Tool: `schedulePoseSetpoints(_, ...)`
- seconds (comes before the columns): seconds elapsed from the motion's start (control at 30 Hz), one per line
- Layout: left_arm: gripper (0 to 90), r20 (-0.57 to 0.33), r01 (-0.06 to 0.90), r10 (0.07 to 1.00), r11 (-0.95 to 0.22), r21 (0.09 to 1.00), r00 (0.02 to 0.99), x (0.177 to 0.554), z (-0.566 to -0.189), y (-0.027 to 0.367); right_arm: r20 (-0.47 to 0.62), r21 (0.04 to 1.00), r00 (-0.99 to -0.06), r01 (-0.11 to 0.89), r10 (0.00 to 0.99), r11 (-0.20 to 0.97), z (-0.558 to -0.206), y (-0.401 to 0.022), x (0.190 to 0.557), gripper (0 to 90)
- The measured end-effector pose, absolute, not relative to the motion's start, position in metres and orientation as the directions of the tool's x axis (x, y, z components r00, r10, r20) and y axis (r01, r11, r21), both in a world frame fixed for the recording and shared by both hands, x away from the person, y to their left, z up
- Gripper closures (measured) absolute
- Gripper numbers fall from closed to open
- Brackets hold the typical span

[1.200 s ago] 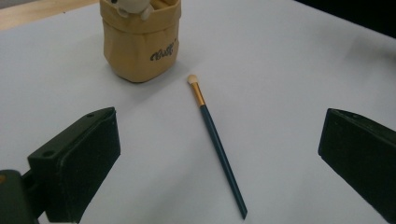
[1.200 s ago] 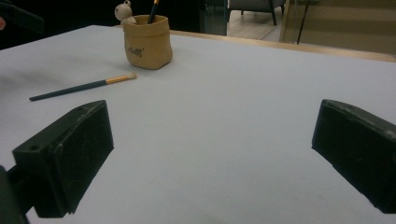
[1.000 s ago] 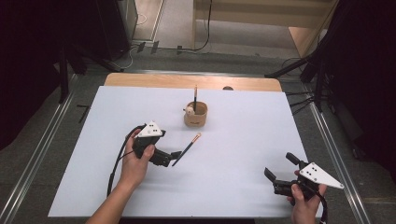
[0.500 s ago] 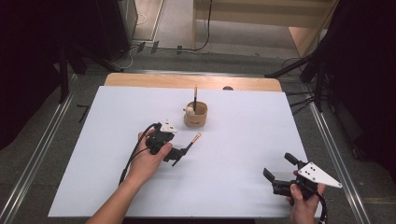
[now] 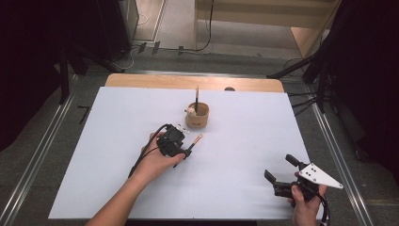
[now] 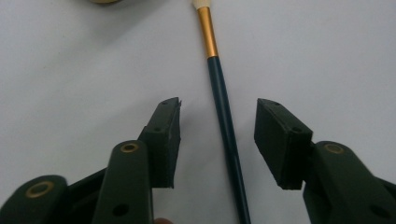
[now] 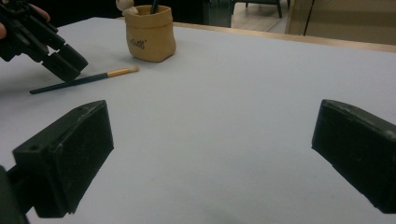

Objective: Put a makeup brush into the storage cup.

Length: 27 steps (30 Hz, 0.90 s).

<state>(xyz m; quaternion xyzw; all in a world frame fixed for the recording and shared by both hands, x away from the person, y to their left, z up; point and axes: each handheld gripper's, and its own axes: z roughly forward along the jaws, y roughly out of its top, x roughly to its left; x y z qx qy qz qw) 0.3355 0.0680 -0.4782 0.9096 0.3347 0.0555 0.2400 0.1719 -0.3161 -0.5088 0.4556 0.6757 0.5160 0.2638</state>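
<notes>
The left gripper (image 6: 217, 135) straddles a dark-handled makeup brush (image 6: 224, 112) lying flat on the white table (image 5: 117, 117); its jaws have just been closing, pads not yet touching. The handle runs 6 to 12 o'clock between them, bristles toward the tan pouch (image 5: 197, 117). The right gripper (image 5: 287, 176) rests open at 4 o'clock, well apart.

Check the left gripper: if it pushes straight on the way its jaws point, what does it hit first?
Probably the brush, lying on the table between the left gripper pads, which have just been closing without touching it. Past the brush, only the table.
</notes>
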Motion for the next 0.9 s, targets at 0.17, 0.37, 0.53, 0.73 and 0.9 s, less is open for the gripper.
schedulePoseSetpoints(0.17, 65.8, -0.037, 0.586, 0.638, -0.681, 0.438, 0.769, 0.335, -0.482, 0.063, 0.112, 0.938, -0.445, 0.342, 0.889, 0.053, -0.509, -0.316, 0.172, 0.0)
schedulePoseSetpoints(0.37, 77.6, 0.012, 0.545, 0.599, -0.737, 0.4, 0.801, 0.331, -0.48, 0.057, 0.117, 0.936, -0.442, 0.348, 0.889, 0.05, -0.51, -0.317, 0.172, 0.0)
schedulePoseSetpoints(0.53, 85.3, -0.005, 0.54, 0.586, -0.743, 0.396, 0.81, 0.334, -0.48, 0.058, 0.12, 0.934, -0.446, 0.352, 0.887, 0.051, -0.51, -0.315, 0.173, 0.0)
schedulePoseSetpoints(0.73, 85.7, -0.015, 0.536, 0.582, -0.738, 0.41, 0.813, 0.335, -0.481, 0.061, 0.118, 0.932, -0.451, 0.357, 0.885, 0.057, -0.511, -0.312, 0.173, 0.0)
schedulePoseSetpoints(0.9, 85.8, -0.056, 0.548, 0.59, -0.705, 0.451, 0.805, 0.335, -0.479, 0.066, 0.119, 0.932, -0.453, 0.358, 0.883, 0.059, -0.51, -0.308, 0.174, 0.0)
